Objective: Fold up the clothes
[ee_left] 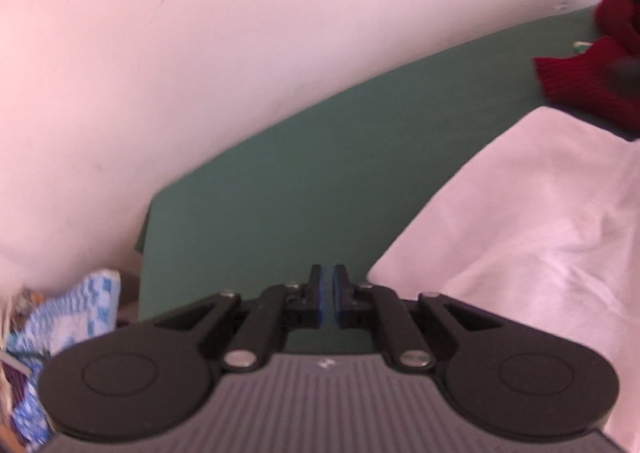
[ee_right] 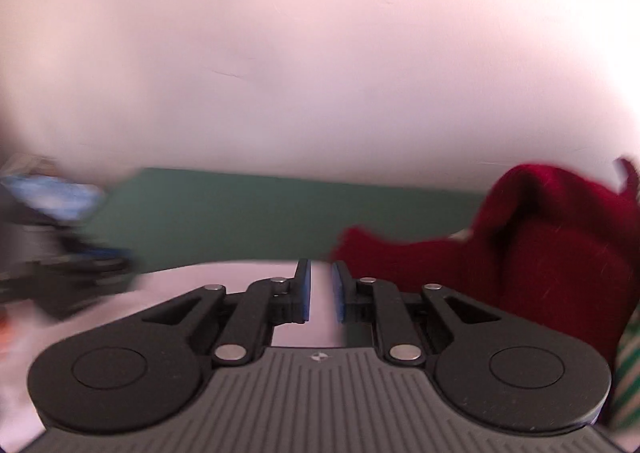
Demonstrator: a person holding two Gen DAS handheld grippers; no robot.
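A white garment [ee_left: 540,233] lies spread on the green tabletop [ee_left: 300,173], to the right of my left gripper [ee_left: 329,289]. That gripper is shut, its blue pads pressed together with nothing between them, over bare green surface just off the garment's edge. My right gripper [ee_right: 321,289] hovers over the white garment [ee_right: 240,281], open by a narrow gap with only cloth showing below. A dark red knitted sweater [ee_right: 540,253] is heaped to its right; in the left wrist view the red sweater [ee_left: 580,81] sits at the far right.
A white wall [ee_right: 320,53] rises behind the table [ee_right: 260,205]. A blue-and-white patterned cloth [ee_left: 76,317] lies off the table's left end. A green-and-white striped fabric [ee_right: 628,373] shows at the right edge. The other gripper appears as a dark blur [ee_right: 80,273].
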